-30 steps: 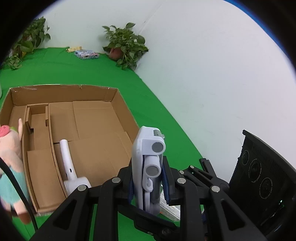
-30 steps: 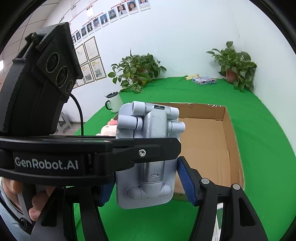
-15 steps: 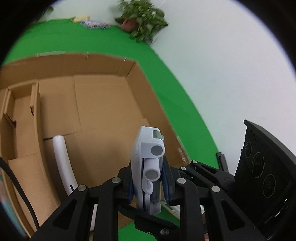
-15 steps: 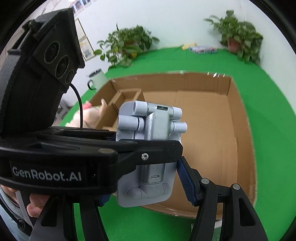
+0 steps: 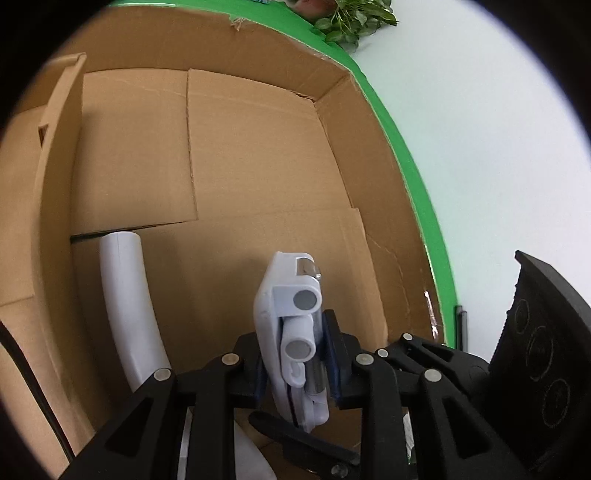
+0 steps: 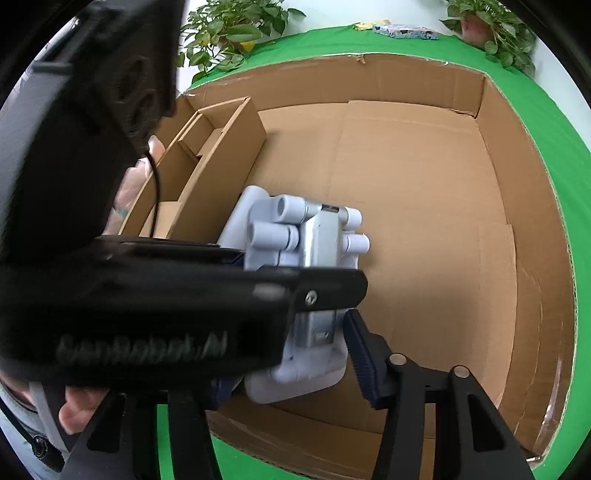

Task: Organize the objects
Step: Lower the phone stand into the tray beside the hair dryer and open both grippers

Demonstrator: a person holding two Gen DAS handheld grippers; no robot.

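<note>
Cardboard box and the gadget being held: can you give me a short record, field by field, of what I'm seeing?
Held item: pale grey gadget with round knobs
Left gripper: jaws shut on the gadget
Right gripper: jaws have just been closing, gadget between them, contact unclear
Container: open cardboard box, beneath the gadget
Inside box: white curved tube lying by the divider
Surface: green cloth
Background: potted plants

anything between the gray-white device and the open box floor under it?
Nothing visible does. The gray-white device, clamped in the left gripper, hangs over bare floor of the cardboard box. A white curved tube lies off to one side by the divider, clear of that floor.
</note>
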